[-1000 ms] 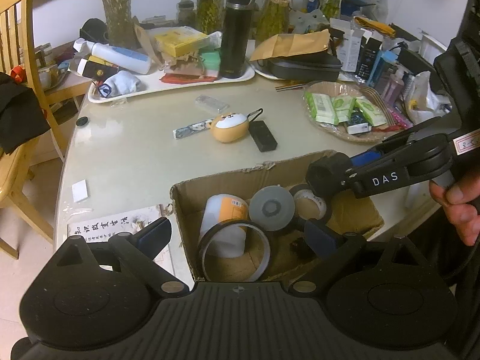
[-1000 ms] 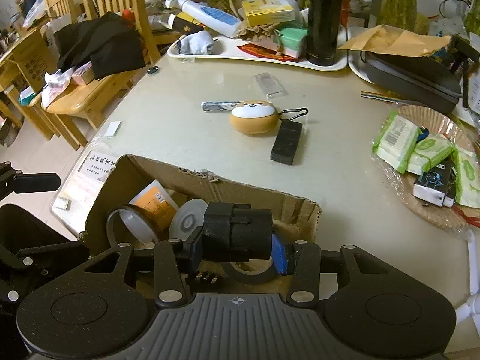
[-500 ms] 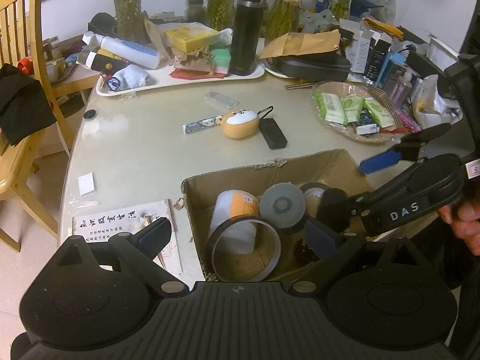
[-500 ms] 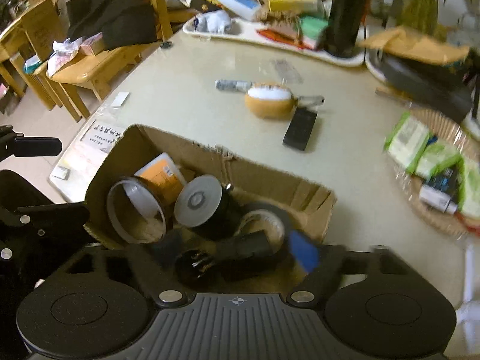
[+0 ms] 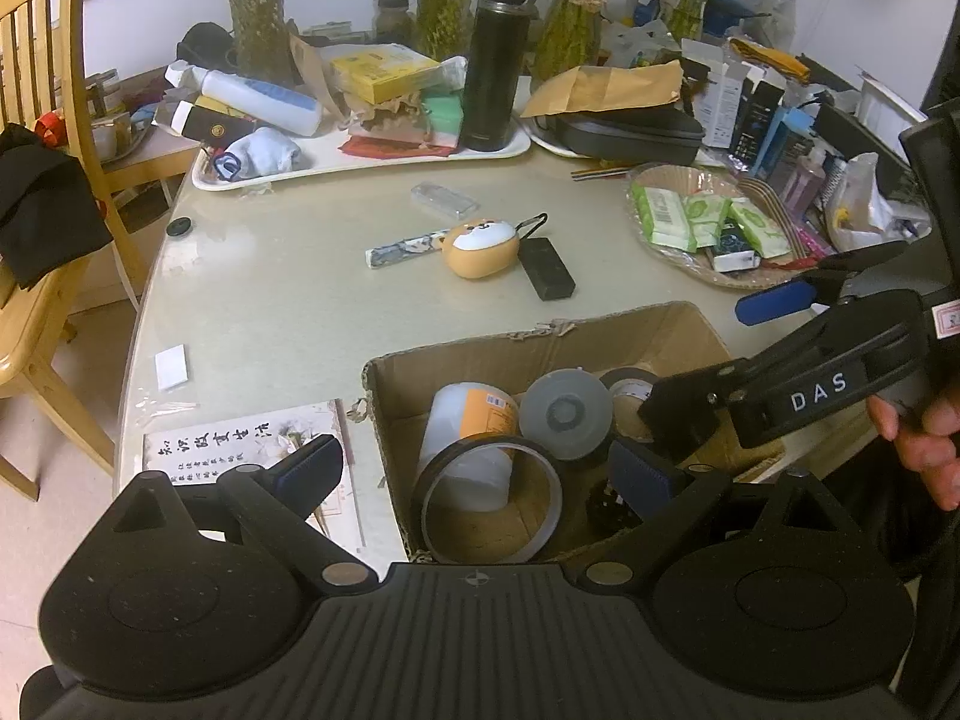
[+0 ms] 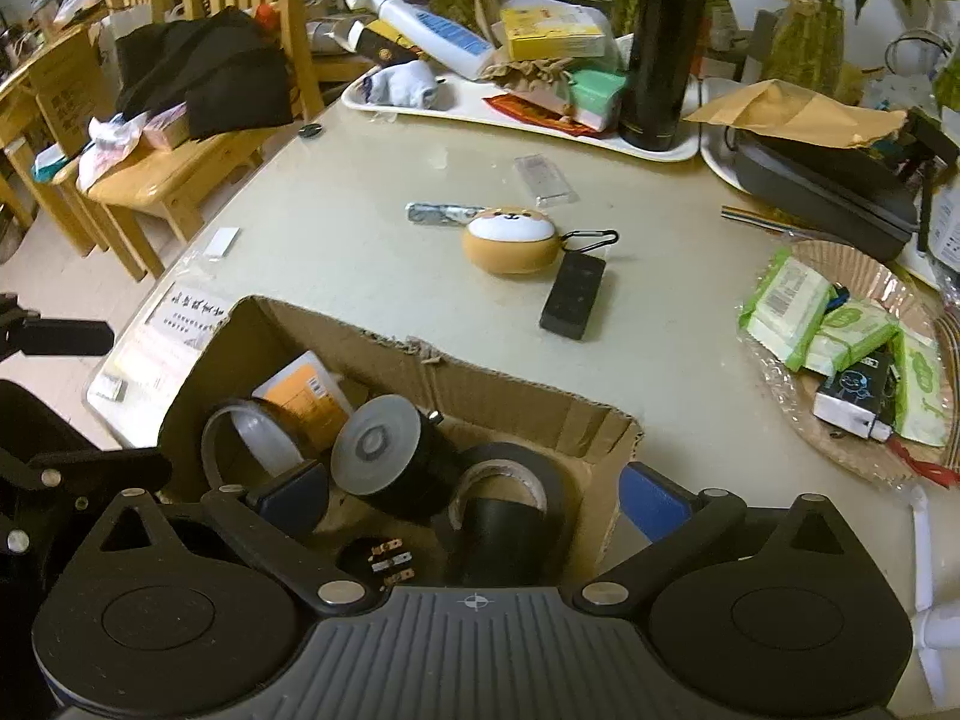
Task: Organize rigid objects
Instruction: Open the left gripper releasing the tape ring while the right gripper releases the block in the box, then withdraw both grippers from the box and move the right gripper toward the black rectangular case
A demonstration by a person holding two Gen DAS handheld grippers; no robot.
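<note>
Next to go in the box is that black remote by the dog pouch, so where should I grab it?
Grip the remote across its narrow width, mid-length, from straight above. It lies flat on the table, with its long sides free; only its far end sits close to the pouch.

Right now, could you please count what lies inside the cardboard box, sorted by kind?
Tape rolls: 2
Grey-capped black cylinder: 1
White-and-orange container: 1
Black pronged plug: 1
Total: 5
</note>
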